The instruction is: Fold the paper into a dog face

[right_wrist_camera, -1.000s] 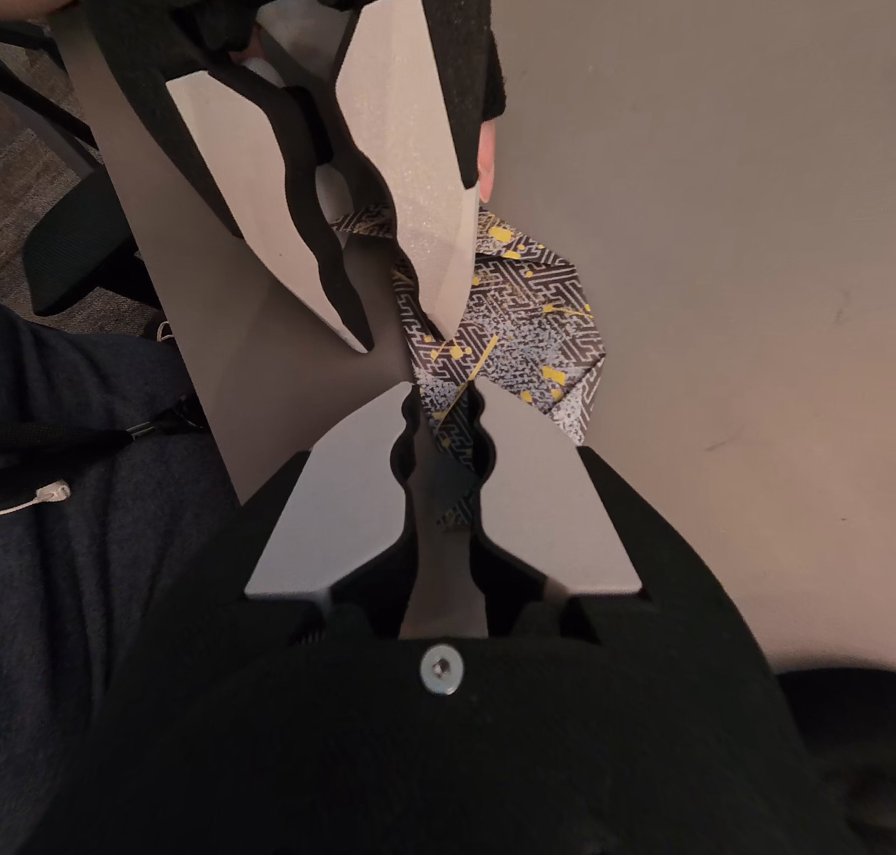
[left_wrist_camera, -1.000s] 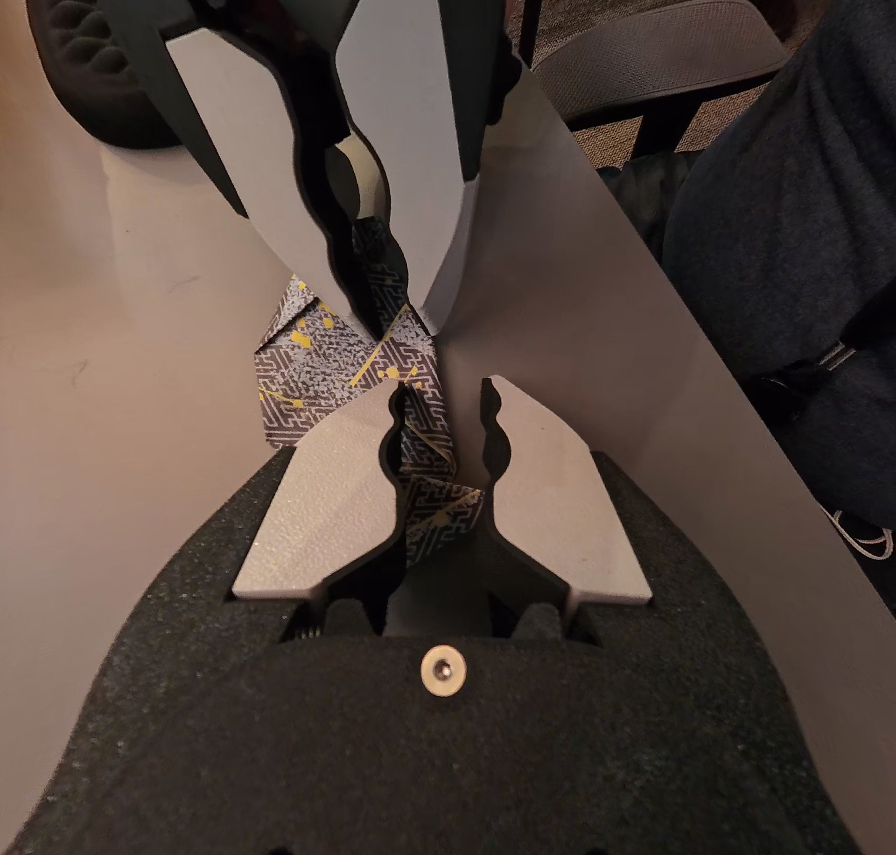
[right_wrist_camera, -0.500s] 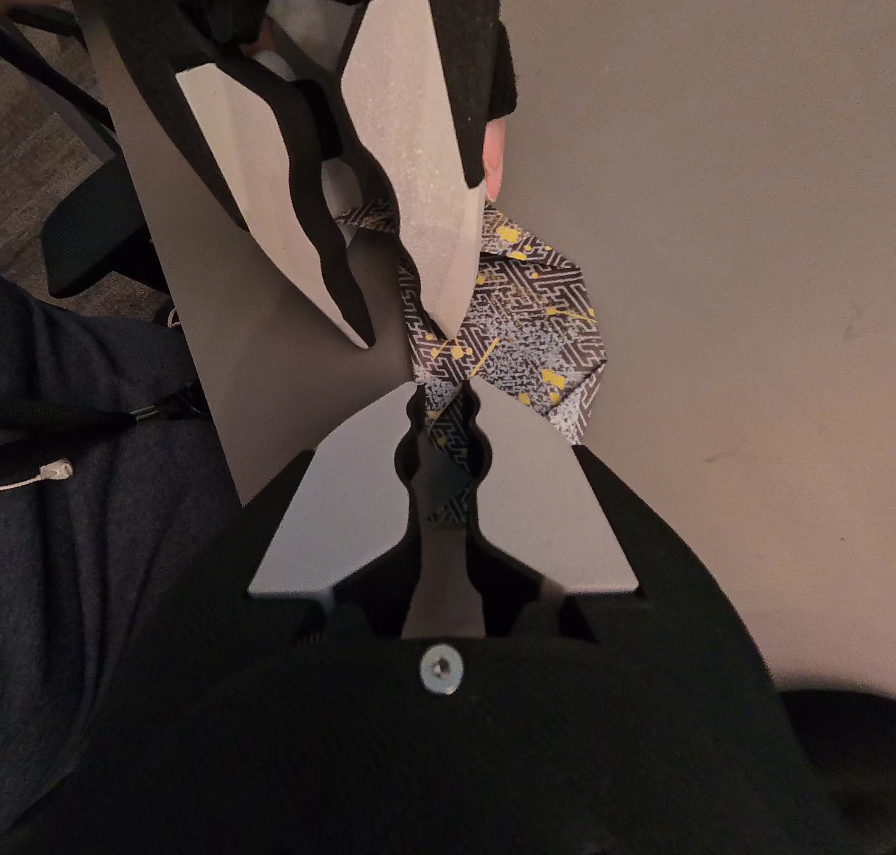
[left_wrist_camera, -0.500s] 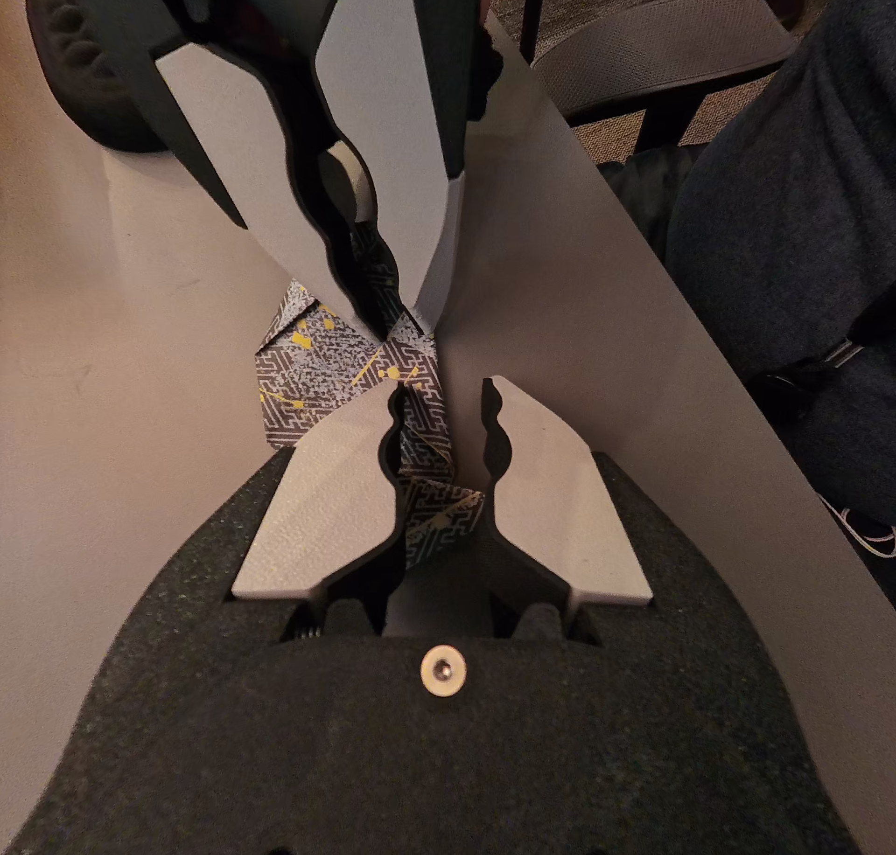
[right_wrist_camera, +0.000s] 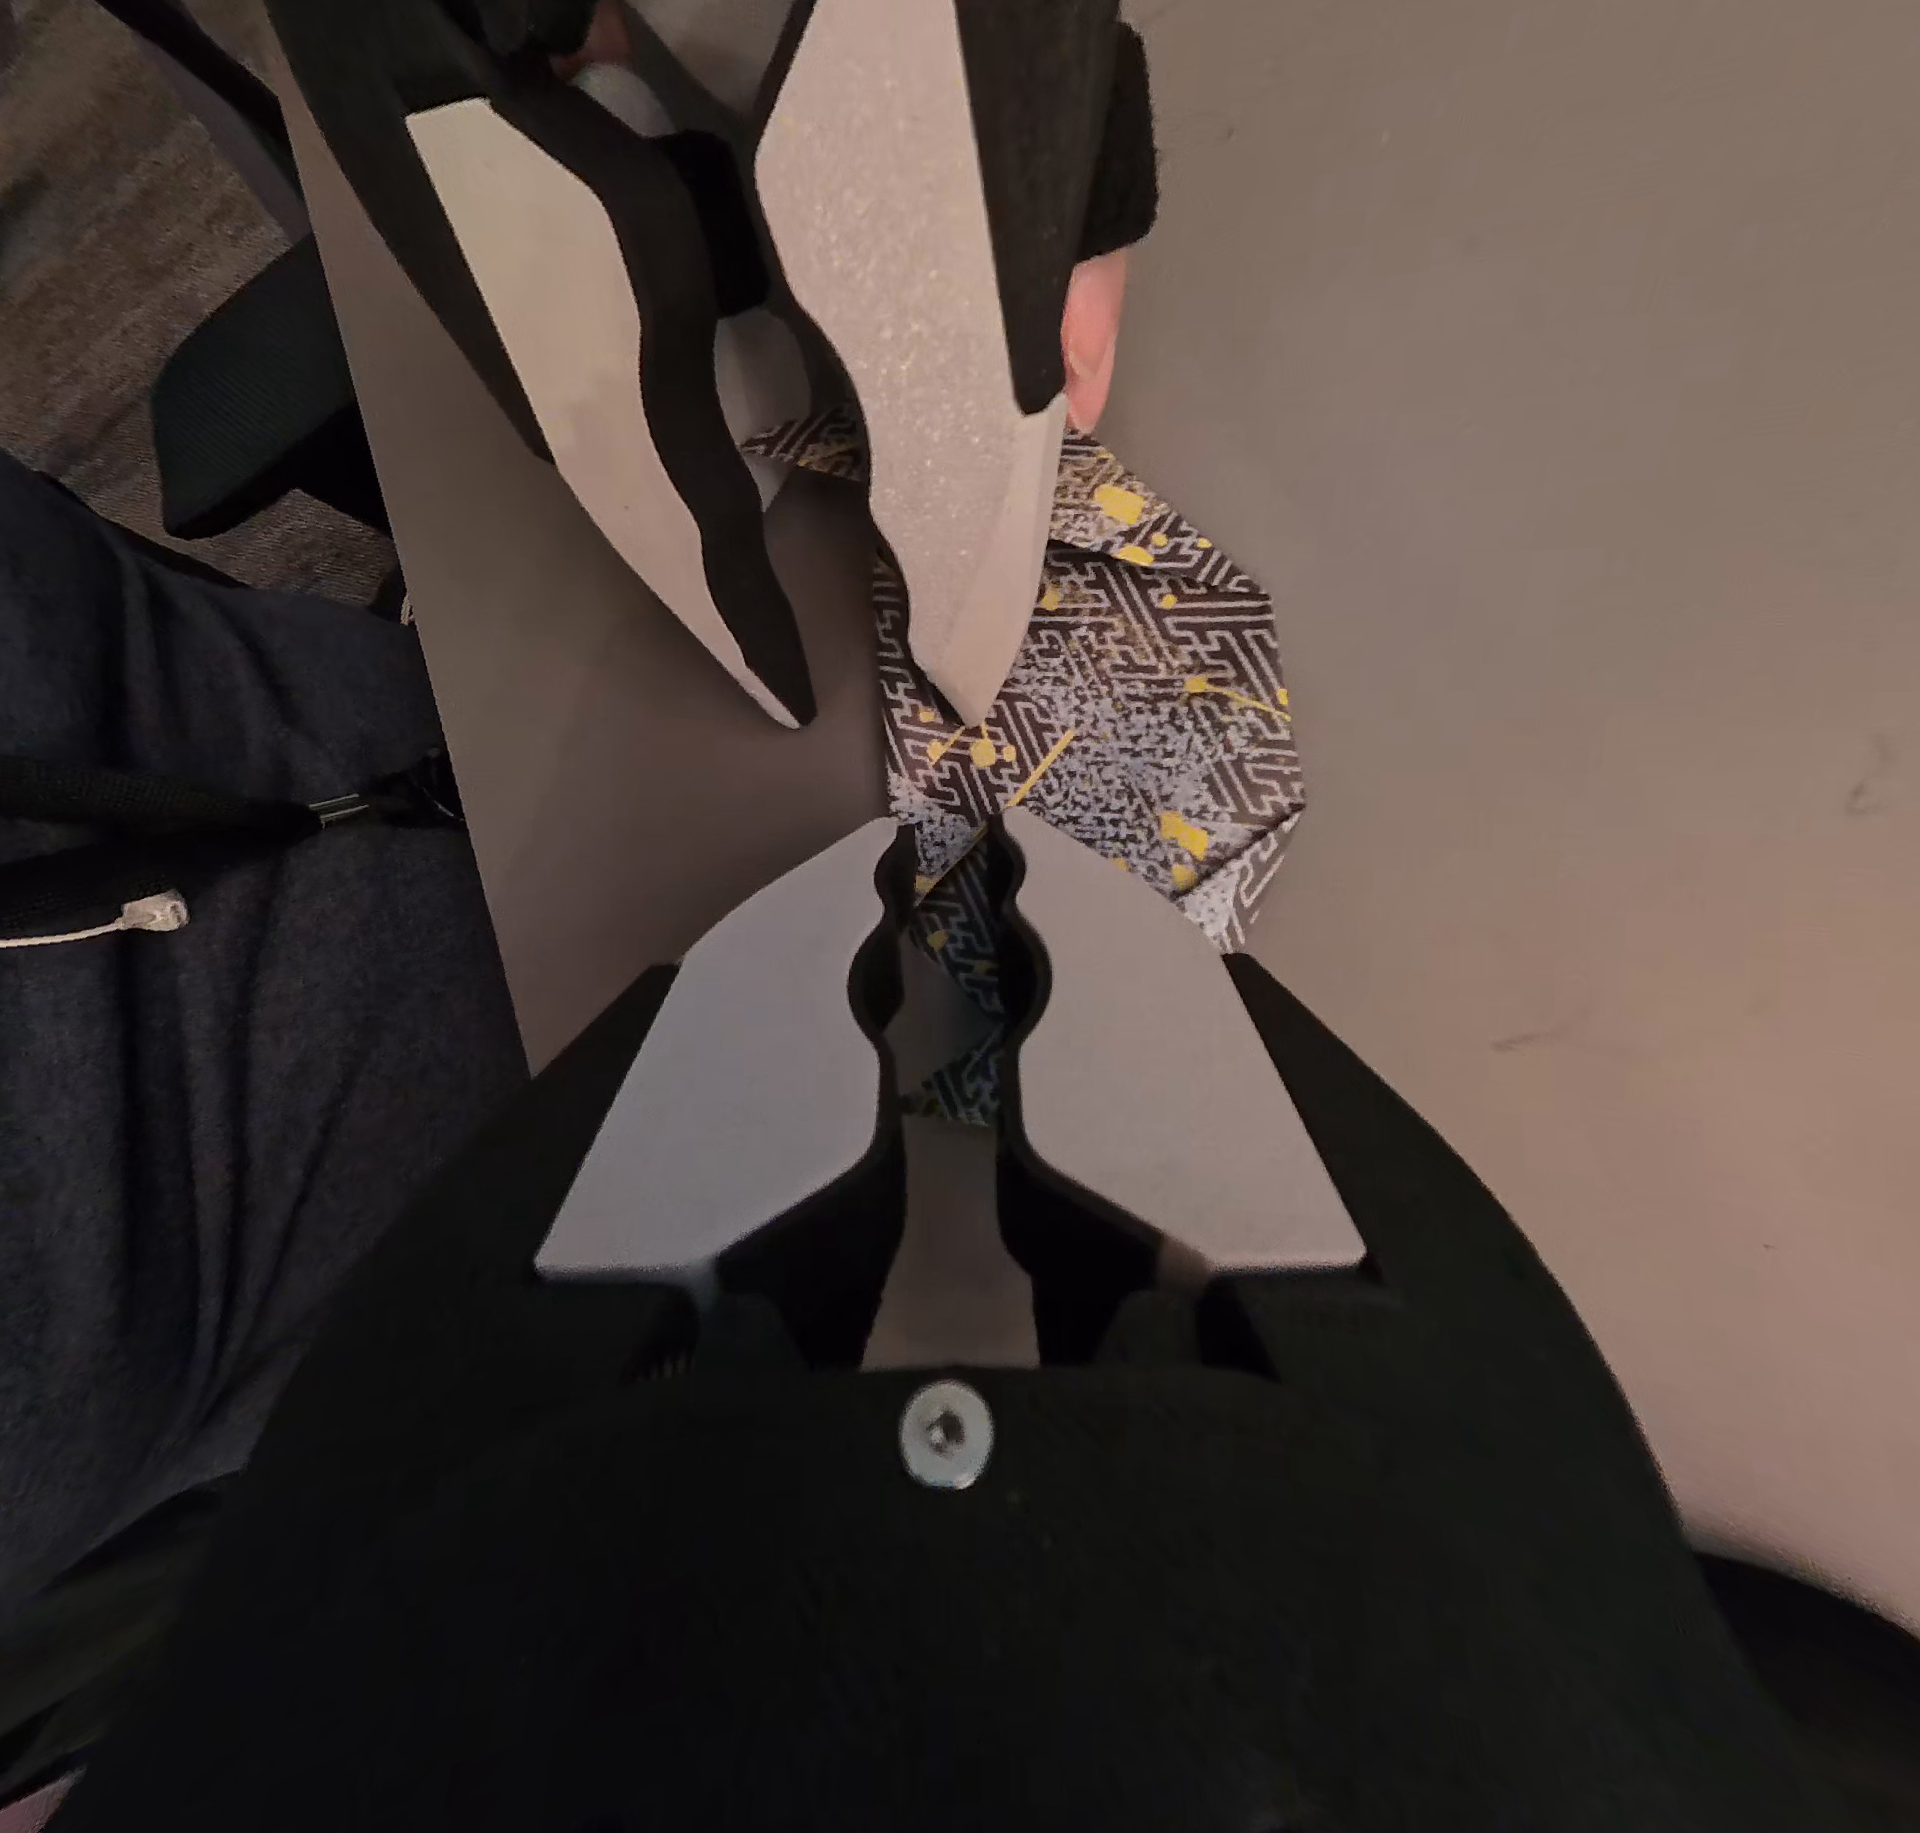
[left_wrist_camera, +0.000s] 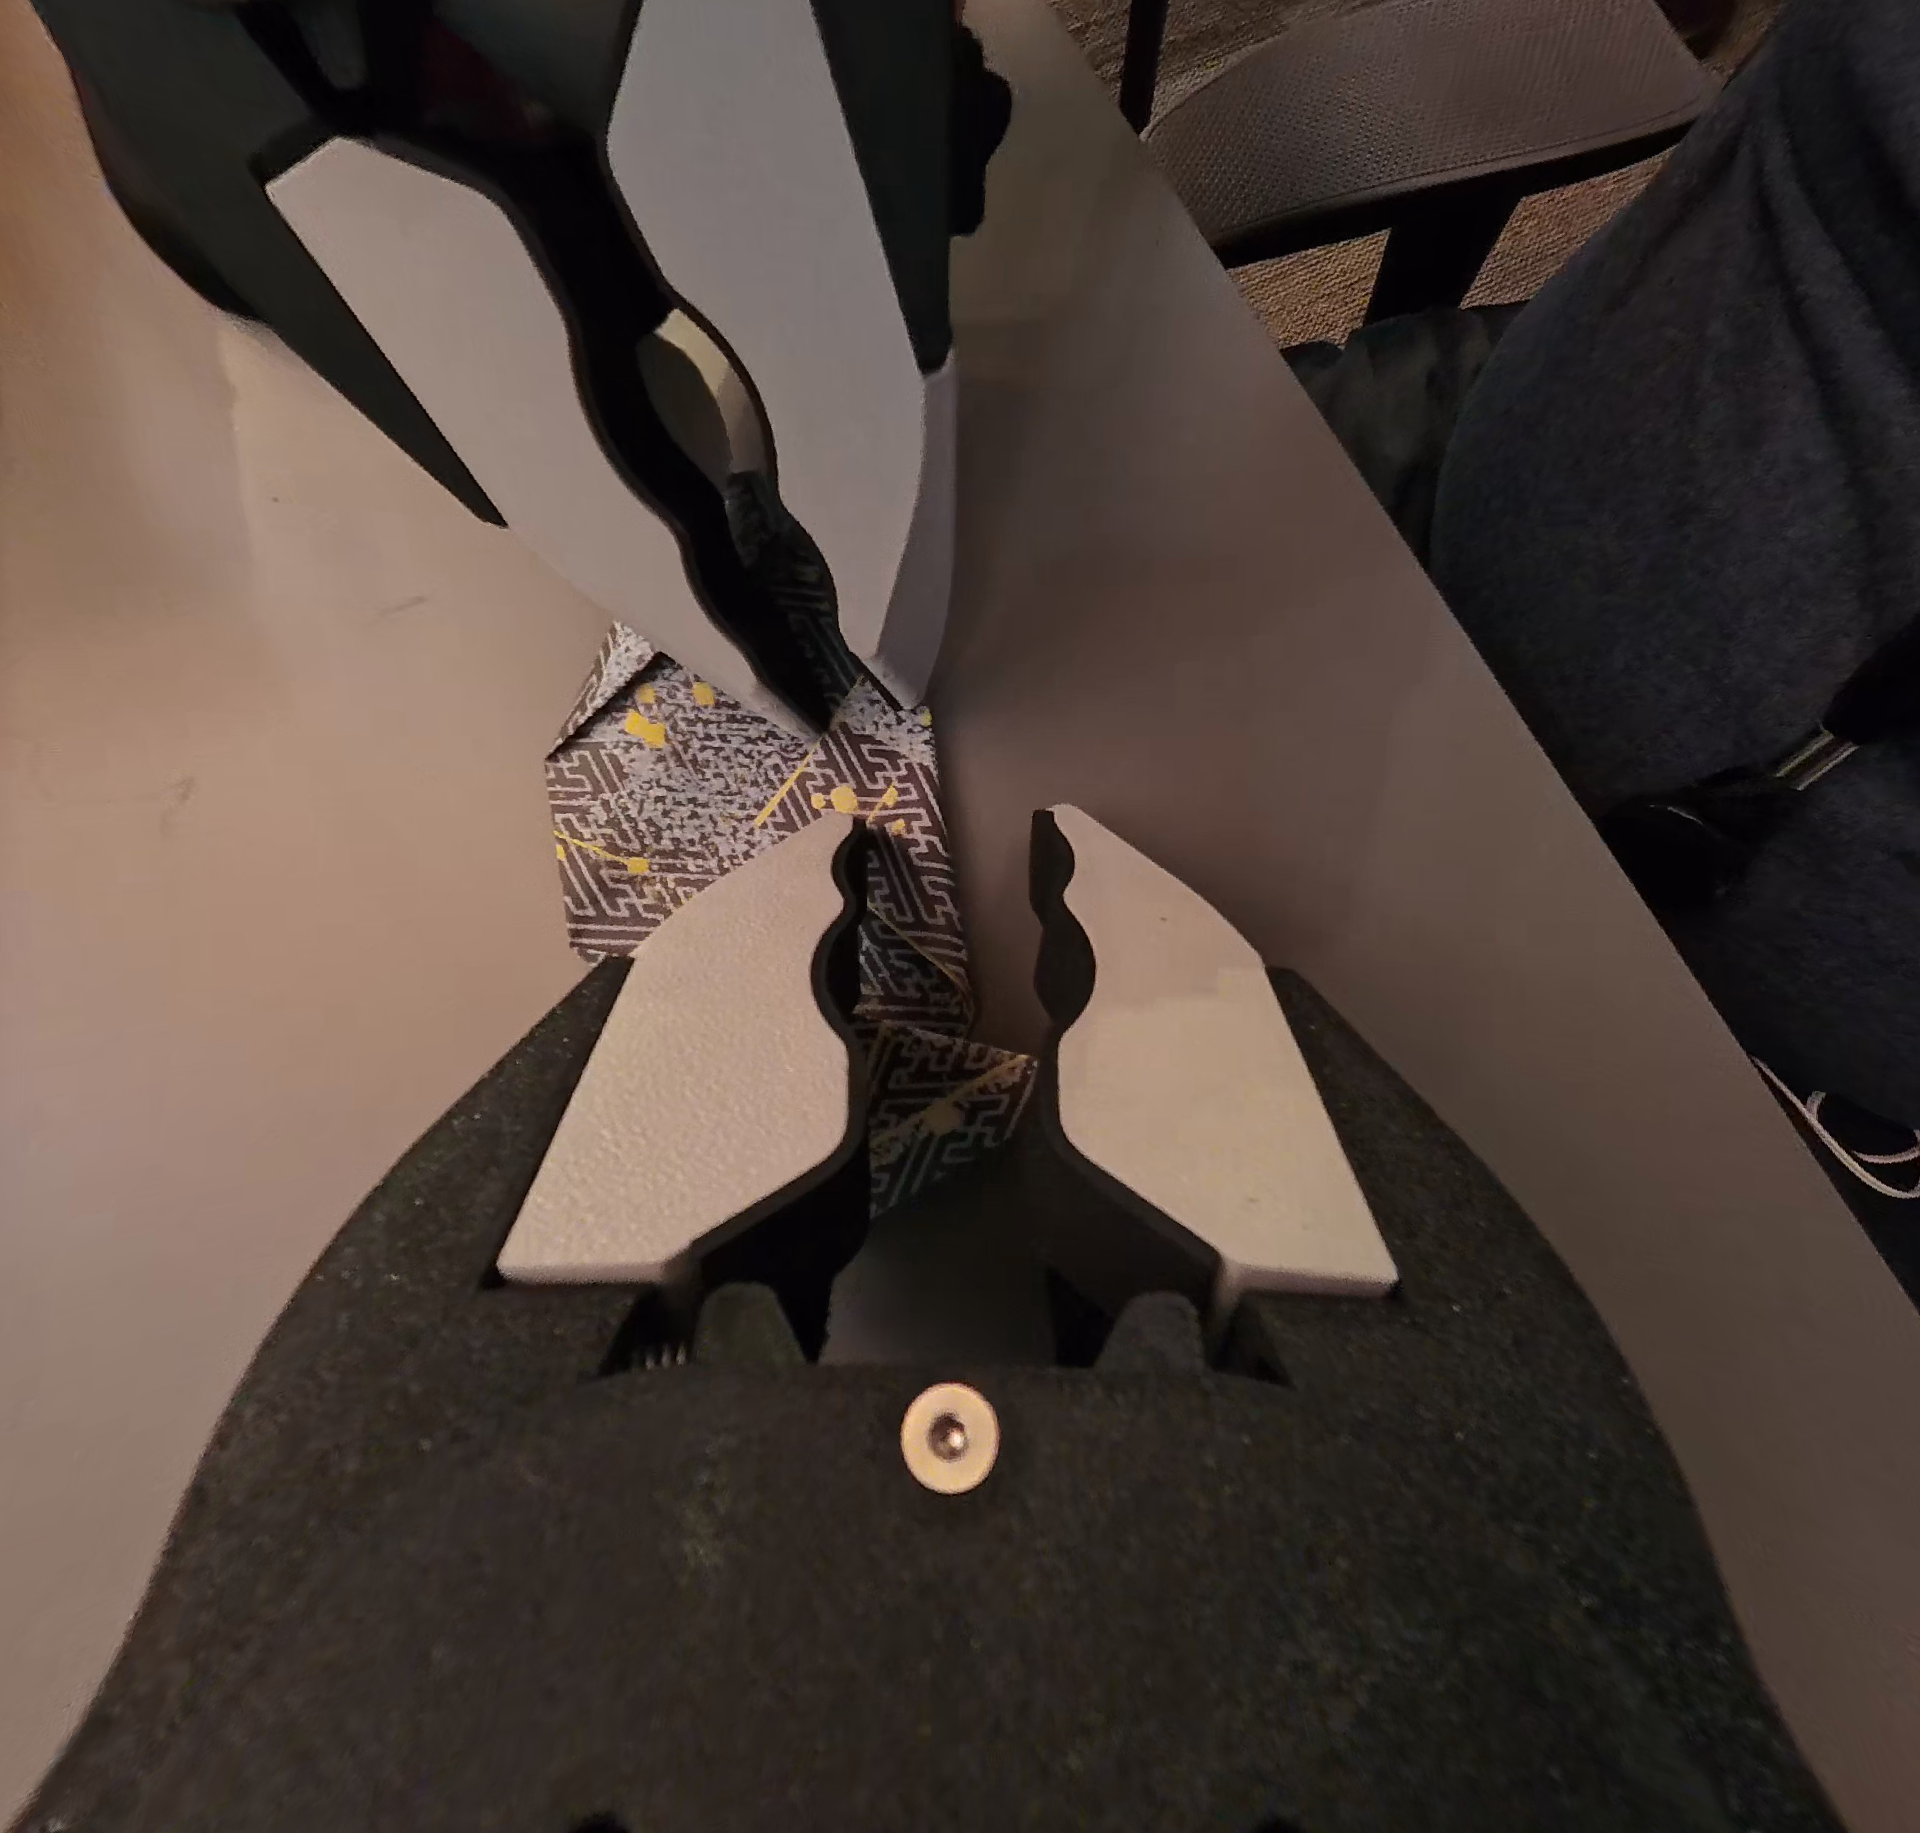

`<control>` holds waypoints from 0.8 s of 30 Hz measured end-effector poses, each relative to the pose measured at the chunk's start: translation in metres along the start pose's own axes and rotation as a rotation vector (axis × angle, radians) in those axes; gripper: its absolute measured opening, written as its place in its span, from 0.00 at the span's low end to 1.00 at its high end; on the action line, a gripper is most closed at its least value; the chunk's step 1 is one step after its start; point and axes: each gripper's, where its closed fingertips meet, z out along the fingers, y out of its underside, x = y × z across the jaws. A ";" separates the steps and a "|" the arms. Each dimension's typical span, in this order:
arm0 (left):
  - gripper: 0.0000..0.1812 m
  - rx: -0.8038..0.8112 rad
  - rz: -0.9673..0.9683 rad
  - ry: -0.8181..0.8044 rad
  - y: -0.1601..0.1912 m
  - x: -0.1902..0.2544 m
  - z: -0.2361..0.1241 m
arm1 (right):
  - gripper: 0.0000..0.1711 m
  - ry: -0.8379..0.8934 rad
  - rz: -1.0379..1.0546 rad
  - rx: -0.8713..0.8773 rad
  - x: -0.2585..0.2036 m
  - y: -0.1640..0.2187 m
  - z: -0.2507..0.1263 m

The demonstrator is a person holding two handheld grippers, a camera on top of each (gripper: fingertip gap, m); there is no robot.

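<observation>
A folded patterned paper [left_wrist_camera: 727, 796], black and white with yellow flecks, lies on a pale desk [left_wrist_camera: 208, 848] close to the desk's near edge. Past that edge sit a person in dark clothing [left_wrist_camera: 1714, 433] and a grey chair [left_wrist_camera: 1403, 90]. On the far side of the paper the desk surface is bare, giving open room.

The two tools face each other over the paper. The left gripper [left_wrist_camera: 945, 827] has its fingers parted, with a clear gap between the tips. One fingertip touches a raised flap of the paper that stands in the gap, while the other finger stands clear of it.

The right gripper [right_wrist_camera: 956, 838] has its fingers drawn nearly together at the tips, pinching a raised flap of the paper [right_wrist_camera: 1122, 723] that runs up between the wavy inner edges. The rest of the paper lies flat on the desk [right_wrist_camera: 1558, 536], just beyond and to one side of these fingertips. A bare fingertip [right_wrist_camera: 1091, 339] of the person shows beside the left tool.
</observation>
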 end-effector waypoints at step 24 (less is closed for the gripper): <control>0.16 -0.010 0.004 -0.014 0.000 0.000 0.000 | 0.05 -0.046 -0.024 0.009 0.003 0.000 -0.001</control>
